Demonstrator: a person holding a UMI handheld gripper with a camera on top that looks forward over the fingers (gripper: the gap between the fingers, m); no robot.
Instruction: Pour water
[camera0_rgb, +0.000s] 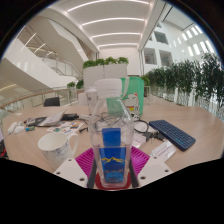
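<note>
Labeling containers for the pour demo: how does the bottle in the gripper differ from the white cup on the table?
The bottle is clear with a blue label; the cup is opaque white. The bottle is tall and slim, the cup short and wide. The bottle sits between the gripper fingers, which press on it; the cup stands free to its left. Both are upright.

One bottle (113, 150), one cup (55, 147) — one keyboard (172, 133).

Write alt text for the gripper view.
The gripper is shut on a clear bottle with a blue label above a wooden table. A white cup sits beside it, a black keyboard lies opposite, and a bright atrium rises beyond.
</note>
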